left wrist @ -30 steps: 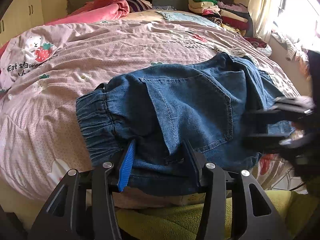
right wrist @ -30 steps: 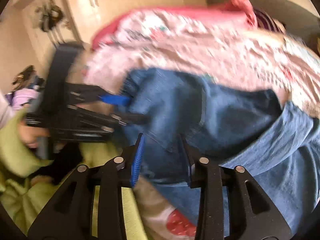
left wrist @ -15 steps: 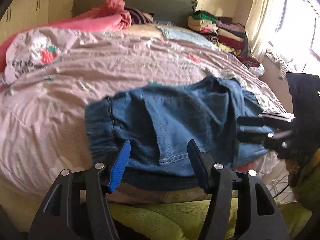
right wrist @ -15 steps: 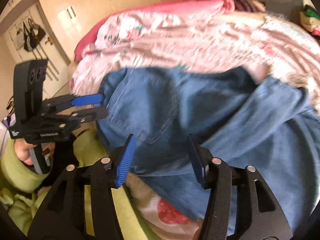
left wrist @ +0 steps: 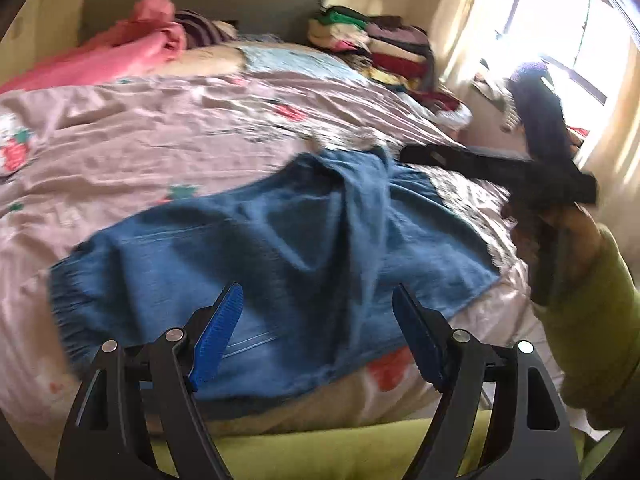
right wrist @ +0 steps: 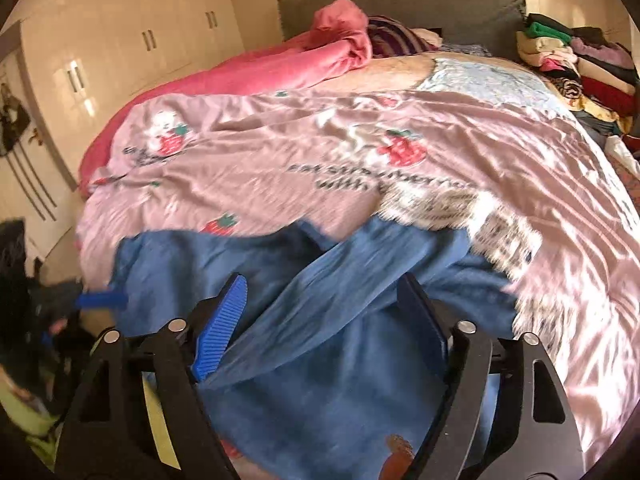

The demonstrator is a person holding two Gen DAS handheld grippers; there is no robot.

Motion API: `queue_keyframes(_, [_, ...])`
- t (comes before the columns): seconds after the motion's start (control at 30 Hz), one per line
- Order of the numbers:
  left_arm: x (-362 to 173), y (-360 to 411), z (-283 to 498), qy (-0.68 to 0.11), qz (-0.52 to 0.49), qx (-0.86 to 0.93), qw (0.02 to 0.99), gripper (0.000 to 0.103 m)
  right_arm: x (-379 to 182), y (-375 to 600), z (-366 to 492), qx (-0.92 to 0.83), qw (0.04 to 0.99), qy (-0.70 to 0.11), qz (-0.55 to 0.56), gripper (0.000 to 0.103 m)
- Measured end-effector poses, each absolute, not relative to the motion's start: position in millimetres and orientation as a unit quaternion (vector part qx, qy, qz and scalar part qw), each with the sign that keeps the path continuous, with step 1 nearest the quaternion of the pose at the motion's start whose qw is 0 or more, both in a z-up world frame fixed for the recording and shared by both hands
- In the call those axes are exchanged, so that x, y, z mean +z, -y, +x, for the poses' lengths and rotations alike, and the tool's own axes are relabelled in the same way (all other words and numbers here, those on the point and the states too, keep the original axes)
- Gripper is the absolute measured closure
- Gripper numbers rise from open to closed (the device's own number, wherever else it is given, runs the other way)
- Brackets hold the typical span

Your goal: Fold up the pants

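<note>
A: Where are the pants?

B: The blue denim pants [left wrist: 280,248] lie rumpled on the pink strawberry bedspread [left wrist: 160,136], near the bed's closest edge, with 1 fold of cloth running diagonally across the top.

A: And the left gripper [left wrist: 316,336]?

B: Its jaws are spread wide and opening. The pants show beyond the 2 blue pads, but nothing is pinched.

A: The right gripper [right wrist: 320,320]?

B: Same: wide and opening, above the denim, gripping nothing. In the left view it shows blurred at the right, held by a hand [left wrist: 568,232] in a green sleeve [left wrist: 592,320].

A: Anything else?

B: Stacked clothes [right wrist: 576,60] beside the headboard, a pink blanket [right wrist: 280,64], and white wardrobes [right wrist: 120,40].
</note>
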State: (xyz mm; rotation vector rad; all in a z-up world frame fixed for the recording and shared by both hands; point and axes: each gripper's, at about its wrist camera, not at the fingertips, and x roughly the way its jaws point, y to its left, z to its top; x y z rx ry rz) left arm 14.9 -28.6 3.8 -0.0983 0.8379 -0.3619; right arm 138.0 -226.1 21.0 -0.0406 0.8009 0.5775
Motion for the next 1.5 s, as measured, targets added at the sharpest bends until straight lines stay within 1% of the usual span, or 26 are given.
queue_keyframes(0.2, [-23, 70, 41, -0.437, -0.045, -0.209, 0.873, 0.029, 8, 214, 190, 0.257, 0.878, -0.403, -0.031, 0.028])
queue_keyframes(0.27, [-30, 77, 48, -0.445, -0.045, -0.215, 0.868, 0.037, 3, 207, 209, 0.251, 0.875, -0.412, -0.037, 0.028])
queue_keyframes(0.37, [-40, 84, 63, -0.453, -0.041, -0.209, 0.866, 0.038, -4, 197, 228, 0.243, 0.873, -0.420, -0.050, 0.028])
queue_keyframes(0.5, [-49, 85, 80, -0.460, -0.060, -0.209, 0.861, 0.057, -22, 181, 261, 0.220, 0.867, -0.443, -0.066, 0.028])
queue_keyframes(0.53, [-52, 88, 82, -0.462, -0.055, -0.210, 0.860, 0.071, -27, 178, 268, 0.215, 0.864, -0.450, -0.065, 0.028])
queue_keyframes(0.57, [-55, 92, 83, -0.464, -0.046, -0.210, 0.860, 0.077, -30, 176, 272, 0.211, 0.863, -0.454, -0.066, 0.028])
queue_keyframes(0.67, [-56, 99, 80, -0.461, -0.018, -0.209, 0.862, 0.077, -50, 170, 293, 0.186, 0.856, -0.476, -0.076, 0.028])
queue_keyframes(0.7, [-56, 99, 80, -0.460, -0.016, -0.209, 0.863, 0.077, -56, 169, 297, 0.183, 0.853, -0.483, -0.078, 0.033])
queue_keyframes(0.73, [-56, 98, 80, -0.462, -0.019, -0.210, 0.862, 0.077, -61, 168, 300, 0.178, 0.852, -0.486, -0.084, 0.048])
queue_keyframes(0.77, [-56, 95, 81, -0.462, -0.024, -0.211, 0.861, 0.077, -65, 169, 302, 0.175, 0.854, -0.481, -0.093, 0.053])
queue_keyframes(0.8, [-56, 94, 81, -0.463, -0.028, -0.212, 0.860, 0.077, -65, 171, 302, 0.180, 0.856, -0.477, -0.090, 0.064])
queue_keyframes(0.83, [-56, 94, 80, -0.464, -0.029, -0.213, 0.859, 0.077, -63, 176, 301, 0.182, 0.857, -0.476, -0.080, 0.079])
queue_keyframes(0.9, [-55, 94, 78, -0.463, -0.030, -0.214, 0.860, 0.077, -56, 187, 299, 0.187, 0.859, -0.473, -0.058, 0.095])
queue_keyframes(1.07, [-52, 92, 77, -0.463, -0.034, -0.215, 0.859, 0.077, -31, 223, 285, 0.197, 0.870, -0.453, -0.008, 0.098])
queue_keyframes(1.27, [-48, 93, 74, -0.459, -0.030, -0.217, 0.861, 0.077, 12, 278, 250, 0.186, 0.892, -0.411, 0.032, 0.098])
queue_keyframes(1.3, [-47, 94, 73, -0.458, -0.026, -0.216, 0.862, 0.079, 16, 284, 246, 0.185, 0.894, -0.406, 0.034, 0.098])
queue_keyframes(1.37, [-43, 94, 70, -0.453, -0.020, -0.218, 0.864, 0.086, 28, 301, 228, 0.178, 0.901, -0.393, 0.041, 0.098])
queue_keyframes(1.43, [-39, 93, 68, -0.447, -0.013, -0.218, 0.868, 0.091, 37, 315, 214, 0.174, 0.906, -0.384, 0.045, 0.098])
queue_keyframes(1.5, [-34, 92, 64, -0.442, -0.011, -0.219, 0.870, 0.093, 42, 328, 199, 0.171, 0.908, -0.379, 0.052, 0.098])
